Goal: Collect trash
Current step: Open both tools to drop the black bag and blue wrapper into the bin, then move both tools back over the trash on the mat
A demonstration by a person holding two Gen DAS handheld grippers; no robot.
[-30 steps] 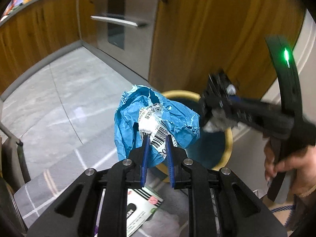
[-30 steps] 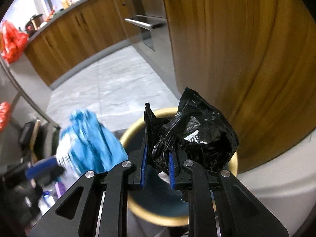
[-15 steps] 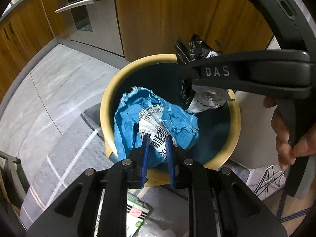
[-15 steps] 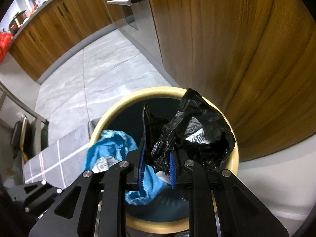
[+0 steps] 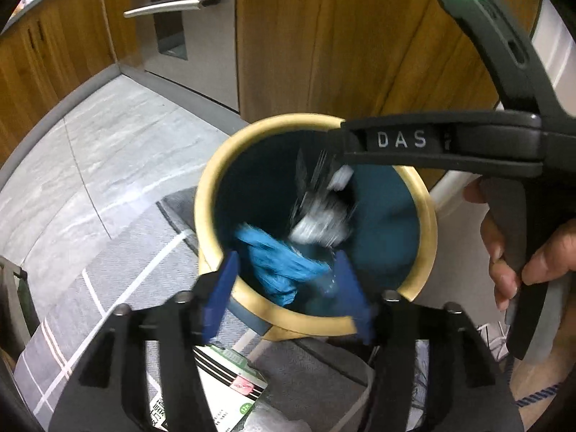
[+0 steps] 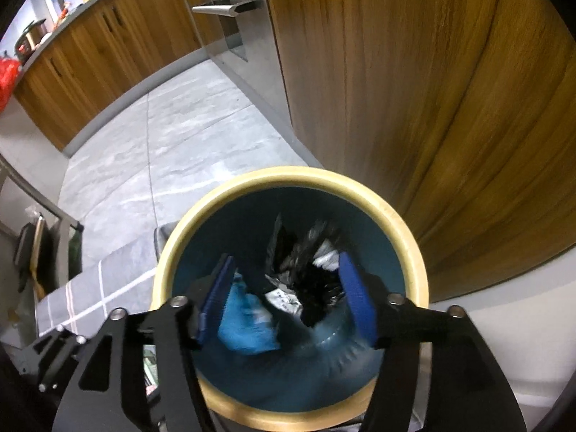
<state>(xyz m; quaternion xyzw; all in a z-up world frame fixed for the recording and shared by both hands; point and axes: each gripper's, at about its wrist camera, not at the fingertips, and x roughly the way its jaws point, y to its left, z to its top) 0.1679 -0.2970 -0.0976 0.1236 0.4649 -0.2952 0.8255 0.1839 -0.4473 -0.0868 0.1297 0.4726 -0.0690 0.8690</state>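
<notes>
Hovering over the bin [image 5: 207,194], the left gripper [image 5: 286,288] has its blue fingers [image 5: 219,295] spread wide, with nothing between them. Below and just ahead of the gap, the blue wrapper [image 5: 279,264] sits blurred inside the bin, touching neither finger. The right gripper [image 6: 286,297] hangs above the same opening, its fingers [image 6: 354,300] equally far apart and empty. Between and beyond them the black bag [image 6: 309,270] shows streaked with blur inside the teal wall, beside the wrapper [image 6: 244,324] under the left-hand finger. In the left view the bag [image 5: 320,208] lies ahead of the fingertips, under the right gripper's body. Behind the left fingers, a printed packet [image 5: 223,392] lies on the grey rug [image 5: 118,270].
</notes>
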